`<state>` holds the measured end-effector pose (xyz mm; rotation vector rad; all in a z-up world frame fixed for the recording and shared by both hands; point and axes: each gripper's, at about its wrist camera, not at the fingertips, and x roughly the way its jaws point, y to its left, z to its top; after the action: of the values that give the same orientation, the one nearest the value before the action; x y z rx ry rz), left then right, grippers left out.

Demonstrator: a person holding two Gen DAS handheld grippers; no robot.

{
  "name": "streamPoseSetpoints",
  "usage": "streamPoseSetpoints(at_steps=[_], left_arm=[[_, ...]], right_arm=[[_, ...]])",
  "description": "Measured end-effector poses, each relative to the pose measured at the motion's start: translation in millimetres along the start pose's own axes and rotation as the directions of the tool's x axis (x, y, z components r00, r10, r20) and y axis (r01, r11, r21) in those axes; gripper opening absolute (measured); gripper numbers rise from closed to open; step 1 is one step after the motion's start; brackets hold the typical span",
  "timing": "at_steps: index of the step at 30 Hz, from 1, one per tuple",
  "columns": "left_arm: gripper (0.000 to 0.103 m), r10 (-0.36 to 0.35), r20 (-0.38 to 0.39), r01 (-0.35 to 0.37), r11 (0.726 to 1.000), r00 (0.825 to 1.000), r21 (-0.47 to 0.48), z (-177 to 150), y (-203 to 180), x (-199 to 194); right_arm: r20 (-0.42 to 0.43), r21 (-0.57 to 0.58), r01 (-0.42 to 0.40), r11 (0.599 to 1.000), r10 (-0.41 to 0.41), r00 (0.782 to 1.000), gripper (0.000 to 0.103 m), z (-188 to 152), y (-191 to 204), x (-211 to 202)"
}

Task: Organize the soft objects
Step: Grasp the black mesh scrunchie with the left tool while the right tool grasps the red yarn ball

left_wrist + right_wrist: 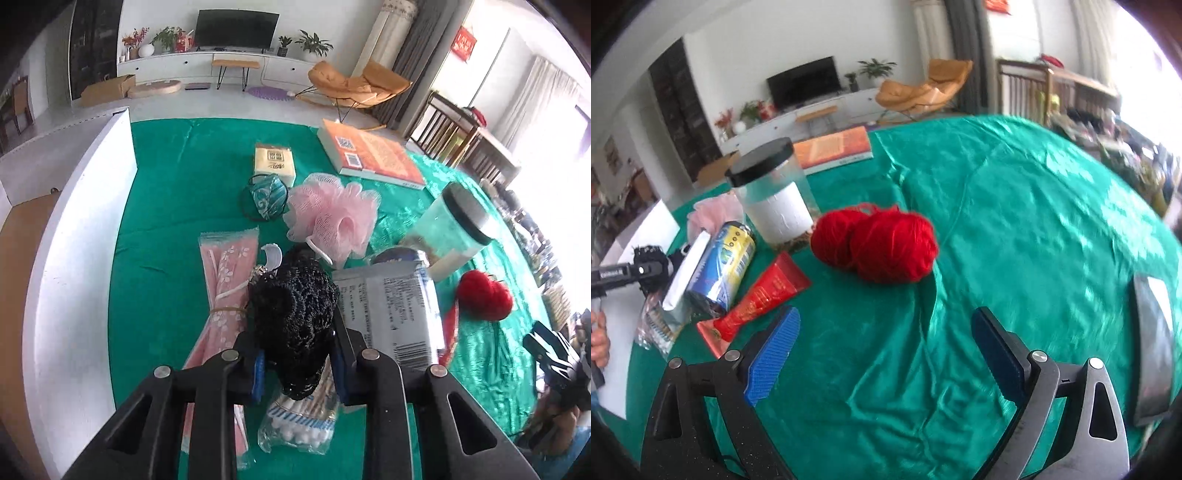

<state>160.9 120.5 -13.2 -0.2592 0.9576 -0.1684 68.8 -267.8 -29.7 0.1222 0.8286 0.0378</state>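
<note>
I am looking across a living room with a TV (236,27) on the far wall and an orange chair (354,86) to its right; nearer me, a green cloth (173,177) covers the desk.

My left claw (297,363) is clamped on a black mesh puff (295,314), the blue pads squeezing it from both sides, and the puff hangs clear of the cloth. Just below the claw lies a bag of cotton swabs (299,424). To the claw's left is a pink floral pack (225,280); to its right, a silver pouch (391,306). Ahead of the claw sits a pink puff (332,218), with a teal scrunchie (266,197) beside it, a tissue pack (275,162) beyond that, and an orange book (373,155) further right. A jar (450,229) with a black lid stands ahead to the right, and the red yarn (487,295) lies well to the right.

My right claw (886,350) has its pads wide apart with nothing between them, hovering over bare cloth. The red yarn is straight ahead of it, resting on the cloth. To its left lie a red tube (764,295) and a blue can (724,266). A dark tablet (1154,350) lies to its right.
</note>
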Motion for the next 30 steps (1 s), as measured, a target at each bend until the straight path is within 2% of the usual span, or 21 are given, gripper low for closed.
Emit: streamPoseSetpoints(at_steps=[2,5,7,10,12,13,14,17,20,23,30], left_arm=[[0.027,-0.044,0.02,0.044,0.999,0.999,-0.004,1,1,-19],[0.027,-0.085,0.054,0.086,0.996,0.995,-0.011,5,2,-43],[0.027,-0.103,0.068,0.104,0.995,0.992,-0.011,8,4,-54],[0.027,-0.126,0.079,0.128,0.992,0.989,-0.016,6,5,-69],[0.027,-0.132,0.084,0.133,0.991,0.988,-0.017,2,7,-77],[0.027,-0.131,0.087,0.133,0.991,0.988,-0.019,-1,9,-81],[0.027,-0.126,0.09,0.128,0.992,0.988,-0.018,-4,10,-83],[0.027,-0.105,0.09,0.106,0.994,0.99,-0.012,-12,13,-82],[0.027,-0.098,0.086,0.099,0.995,0.991,-0.013,-17,13,-79],[0.027,-0.057,0.096,0.056,0.998,0.994,0.01,-21,7,-78],[0.027,0.05,0.128,-0.06,0.996,0.991,0.073,-23,-3,-80]], right_arm=[[-0.056,-0.164,-0.032,0.986,0.023,0.998,0.095,26,7,7],[-0.138,-0.422,-0.032,0.906,-0.029,0.99,0.095,48,29,28],[-0.19,-0.506,-0.037,0.862,-0.07,0.979,0.095,55,40,52],[-0.237,-0.544,0.004,0.839,-0.158,0.958,0.095,56,44,91],[-0.277,-0.524,0.017,0.852,-0.189,0.942,0.089,54,39,109],[-0.294,-0.503,0.02,0.864,-0.193,0.936,0.078,54,36,114],[-0.294,-0.486,0.044,0.873,-0.21,0.933,0.055,54,34,115],[-0.3,-0.333,0.042,0.942,-0.148,0.942,0.053,57,16,101],[-0.293,-0.184,0.032,0.982,-0.086,0.952,0.053,64,-1,85],[-0.303,-0.08,0.013,0.997,-0.037,0.952,0.053,64,-11,74],[-0.302,0.033,0.007,0.999,0.003,0.953,0.053,59,-24,66]])
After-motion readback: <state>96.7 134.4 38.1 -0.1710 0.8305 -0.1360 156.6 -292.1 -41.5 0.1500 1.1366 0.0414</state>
